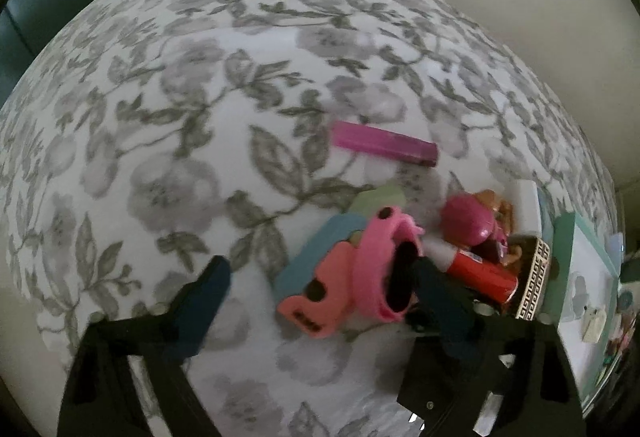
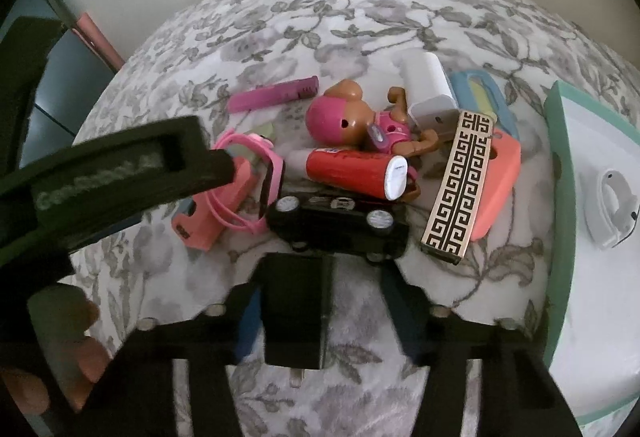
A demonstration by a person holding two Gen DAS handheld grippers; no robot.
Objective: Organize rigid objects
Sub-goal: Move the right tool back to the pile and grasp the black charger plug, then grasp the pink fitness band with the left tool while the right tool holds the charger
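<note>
A heap of small objects lies on the floral cloth (image 2: 360, 21). My left gripper (image 1: 320, 289) is open and straddles pink toy glasses (image 1: 380, 257) that rest on a salmon case (image 1: 316, 301); its right finger (image 1: 436, 289) is close beside the glasses. In the right wrist view, one left finger (image 2: 132, 165) reaches the glasses (image 2: 256, 157). My right gripper (image 2: 324, 305) stands open just in front of a black toy car (image 2: 340, 229). A black boxy block (image 2: 296, 309) sits between its fingers against the left pad, with a gap on the right side.
Behind the car lie a red tube (image 2: 352, 169), a pink-headed doll (image 2: 340, 117), a Greek-key patterned box (image 2: 460, 189), a white power bank (image 2: 428, 85) and a magenta bar (image 2: 272, 95). A mint-rimmed tray (image 2: 560, 197) stands at the right. A hand (image 2: 60, 337) shows lower left.
</note>
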